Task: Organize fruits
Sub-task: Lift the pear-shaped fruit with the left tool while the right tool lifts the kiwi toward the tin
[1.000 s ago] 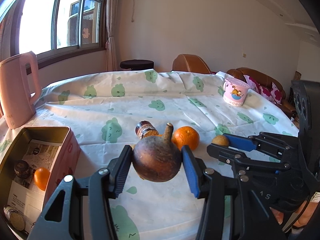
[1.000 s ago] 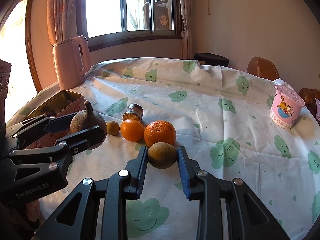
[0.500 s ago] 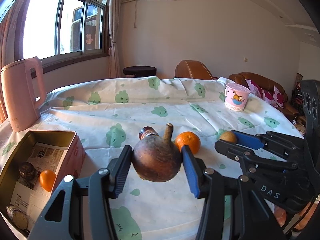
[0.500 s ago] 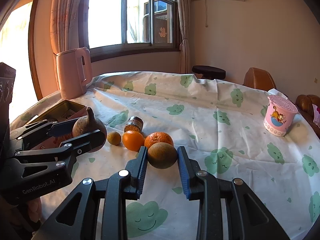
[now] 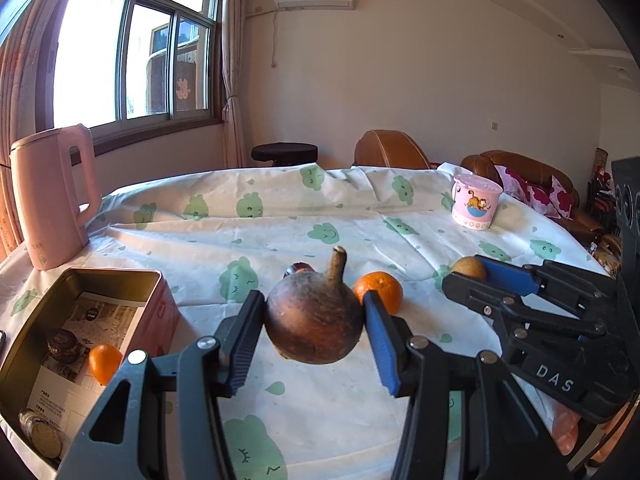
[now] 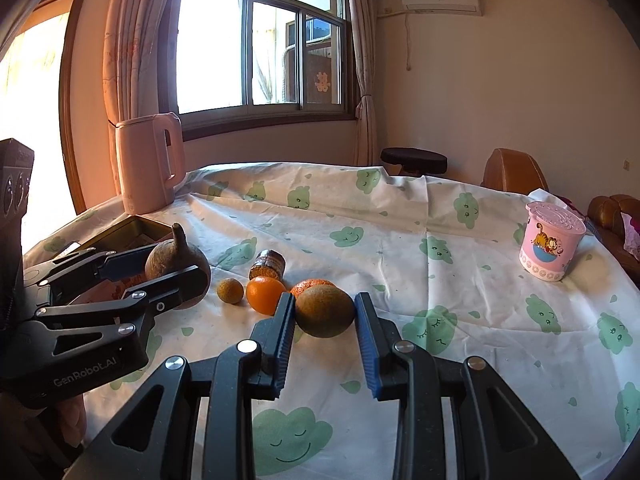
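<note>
Both wrist cameras look slightly down across the table (image 5: 280,216) toward its far edge, close behind their fingers; both catch the kettle (image 6: 148,168).

Both units share one build. The left gripper (image 5: 314,332) has black angular linkage arms, round silver pivot screws and ribbed blue finger pads (image 5: 380,344). The right gripper (image 6: 325,320) is identical. White lettering on the housings reads "DAS" and "GenRobot.AI". Triangular cut-outs pierce the arms.

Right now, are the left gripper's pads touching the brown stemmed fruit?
Touching. The left wrist view shows the left gripper with both pads pressed against the sides of the brown stemmed fruit, which hangs clear above the tablecloth.
</note>
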Available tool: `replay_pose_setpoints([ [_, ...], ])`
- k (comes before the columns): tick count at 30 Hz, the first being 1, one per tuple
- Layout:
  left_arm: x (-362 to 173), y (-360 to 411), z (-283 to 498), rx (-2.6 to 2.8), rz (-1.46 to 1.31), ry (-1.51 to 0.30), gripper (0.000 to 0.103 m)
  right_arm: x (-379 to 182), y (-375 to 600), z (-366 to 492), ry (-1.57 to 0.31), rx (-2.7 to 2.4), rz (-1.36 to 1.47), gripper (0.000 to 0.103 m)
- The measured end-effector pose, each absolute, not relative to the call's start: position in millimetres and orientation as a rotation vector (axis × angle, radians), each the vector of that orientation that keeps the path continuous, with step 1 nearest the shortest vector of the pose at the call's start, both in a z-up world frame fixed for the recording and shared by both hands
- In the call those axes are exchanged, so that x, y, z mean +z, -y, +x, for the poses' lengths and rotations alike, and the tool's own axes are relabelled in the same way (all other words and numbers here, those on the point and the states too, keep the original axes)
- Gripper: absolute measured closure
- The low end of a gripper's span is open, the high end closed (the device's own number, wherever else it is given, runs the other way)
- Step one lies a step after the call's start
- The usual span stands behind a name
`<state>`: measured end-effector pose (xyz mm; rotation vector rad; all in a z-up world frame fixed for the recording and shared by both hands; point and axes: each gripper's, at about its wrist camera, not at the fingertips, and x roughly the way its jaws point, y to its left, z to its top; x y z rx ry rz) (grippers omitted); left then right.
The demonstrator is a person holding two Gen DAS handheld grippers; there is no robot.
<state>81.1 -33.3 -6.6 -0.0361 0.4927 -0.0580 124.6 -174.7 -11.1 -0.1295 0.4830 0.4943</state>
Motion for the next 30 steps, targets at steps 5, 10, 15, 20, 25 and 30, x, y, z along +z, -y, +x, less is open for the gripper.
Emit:
replay_pose_setpoints([
  [5,-5.5,33.4,78.4,-0.052,-0.034,-0.477,0.051,-8.9,177.8,120.5,-0.456,0.492,-0.122,0.071],
  [10,-4.1,33.6,76.7,-0.046,-0.033,-0.463,0.051,-6.7,180.0,117.3,-0.431,0.493,-0.114,0.071],
  [15,-3.2,33.6,74.2,-0.039,-0.031,-0.45,0.051,-5.4,182.6,114.0,-0.411,0.491,-0.107,0.071],
  [20,-1.7,34.5,71.0,-0.031,-0.027,-0.432,0.051,-4.4,184.7,111.6,-0.395,0.489,-0.102,0.071],
  [25,-0.8,34.1,68.2,-0.026,-0.026,-0.419,0.051,-3.5,186.9,109.5,-0.378,0.488,-0.097,0.071],
  [30,0.3,33.6,66.0,-0.019,-0.027,-0.406,0.051,-2.3,188.5,106.8,-0.361,0.487,-0.094,0.071],
])
